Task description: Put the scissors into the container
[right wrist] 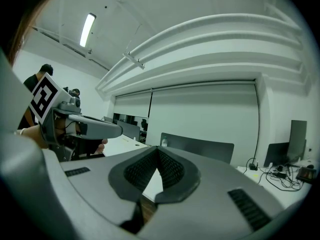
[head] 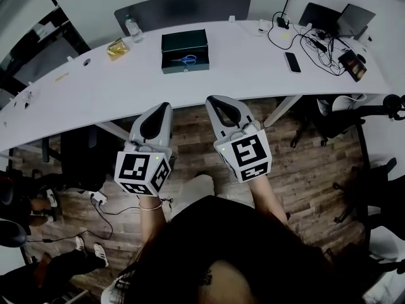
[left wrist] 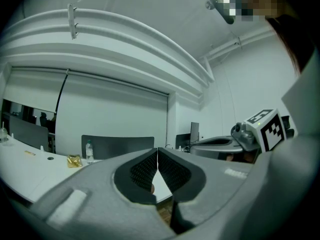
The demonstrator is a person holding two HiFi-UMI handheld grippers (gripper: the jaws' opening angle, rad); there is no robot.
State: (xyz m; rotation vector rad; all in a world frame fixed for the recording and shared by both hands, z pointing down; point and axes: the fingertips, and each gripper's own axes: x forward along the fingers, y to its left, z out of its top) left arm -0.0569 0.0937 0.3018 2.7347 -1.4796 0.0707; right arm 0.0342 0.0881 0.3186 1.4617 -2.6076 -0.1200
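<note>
1. Grey shell, black ribbed pads: the left gripper (left wrist: 158,153) has its fingers (left wrist: 142,171) pressed together at the tips with nothing pinched. Only a sliver of pale bench shows through the gap lower down.
2. Same deal on the right gripper (right wrist: 158,151): fingers (right wrist: 172,171) shut tip to tip, empty.
3. In the head view both grippers are held level, side by side over the wooden floor (head: 304,163). Their tips are just short of the near edge of the white bench (head: 240,75) and touch nothing.
4. The marker cubes (head: 142,170) only carry black-and-white square patterns, no writing you could read.
5. The scissors (head: 188,59) are a tiny blue-handled shape inside the outline of the dark container (head: 184,40). It stands mid-bench, well apart from both grippers. They look like they're lying in it, but honestly it's too small to be sure.
6. Each gripper's own body fills the lower half of its view and blocks the middle of the bench.
7. The water bottle (head: 131,28) has a label too small to read. A gold packet (head: 117,47) sits near it.
8. A phone (head: 292,62) and a tangle of cables (head: 313,43) are toward the right end.
9. The person's dark clothing (head: 240,252) covers the bottom of the head view.
</note>
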